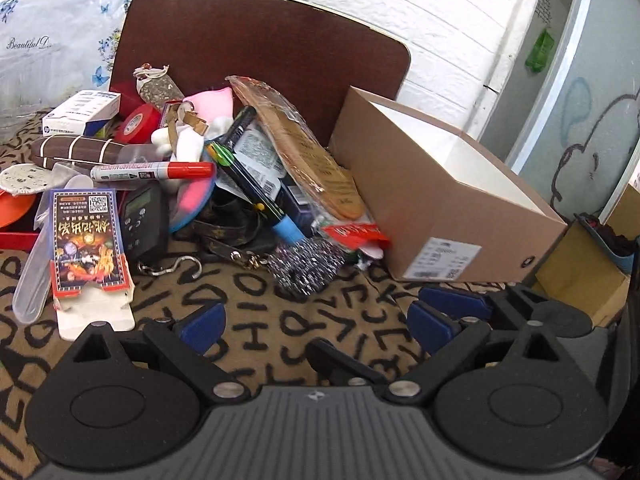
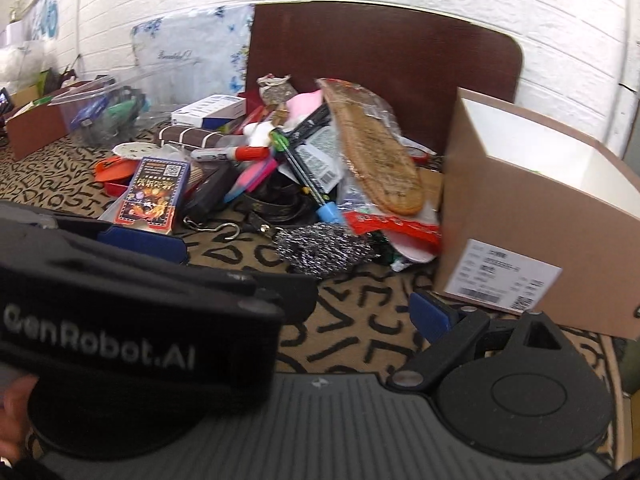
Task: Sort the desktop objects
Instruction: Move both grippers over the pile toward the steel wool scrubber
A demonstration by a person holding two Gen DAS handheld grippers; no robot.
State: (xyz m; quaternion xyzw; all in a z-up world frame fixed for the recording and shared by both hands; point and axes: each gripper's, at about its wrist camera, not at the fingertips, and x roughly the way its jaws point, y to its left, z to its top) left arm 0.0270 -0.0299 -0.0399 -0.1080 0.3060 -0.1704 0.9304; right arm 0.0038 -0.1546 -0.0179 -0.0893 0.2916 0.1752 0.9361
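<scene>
A heap of desktop objects lies on the letter-patterned cloth: a red-capped marker (image 1: pixel 154 171), a card pack (image 1: pixel 87 236), a black digital scale with hook (image 1: pixel 143 220), a steel scourer (image 1: pixel 306 266), a bagged insole (image 1: pixel 308 152), a blue-capped pen (image 1: pixel 256 192). An open cardboard box (image 1: pixel 444 196) stands to the right; it also shows in the right wrist view (image 2: pixel 532 208). My left gripper (image 1: pixel 316 322) is open and empty just in front of the heap. My right gripper (image 2: pixel 296 292) is open and empty; the left gripper's body hides its left finger.
A dark brown board (image 1: pixel 260 44) leans on the white brick wall behind the heap. A clear plastic bin (image 2: pixel 104 112) and a brown box (image 2: pixel 34 128) stand at far left. A red tray (image 1: pixel 16 236) lies left of the heap.
</scene>
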